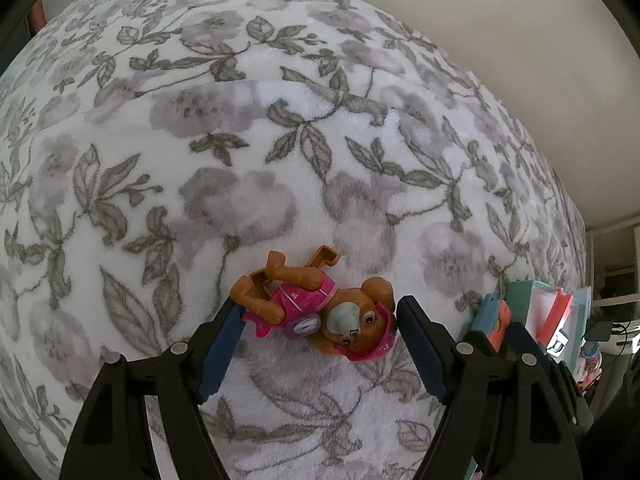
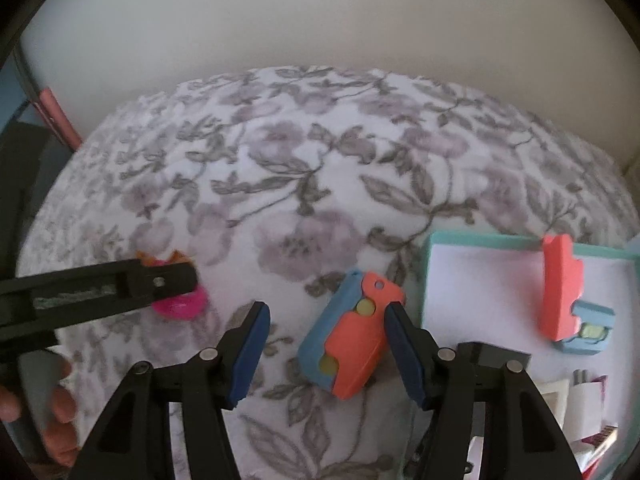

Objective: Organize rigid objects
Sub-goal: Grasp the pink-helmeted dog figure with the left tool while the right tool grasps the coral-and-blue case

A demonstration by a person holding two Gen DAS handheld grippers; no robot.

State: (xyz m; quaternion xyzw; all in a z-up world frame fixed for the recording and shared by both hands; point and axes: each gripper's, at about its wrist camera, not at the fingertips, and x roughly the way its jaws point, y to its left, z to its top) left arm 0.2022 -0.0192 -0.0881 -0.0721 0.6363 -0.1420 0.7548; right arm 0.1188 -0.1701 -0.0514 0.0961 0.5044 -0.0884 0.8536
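Toy pup (image 1: 320,312) in a pink outfit lies on its side on a floral blanket (image 1: 280,140), between the left gripper's (image 1: 318,314) spread jaws. Right gripper (image 2: 326,330) stands half open around a coral-and-blue block (image 2: 352,344), one pad touching it, unclamped.

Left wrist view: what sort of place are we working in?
Probably a bedroom: a plush floral blanket covers a bed against a plain wall, with a toy puppy lying on it.
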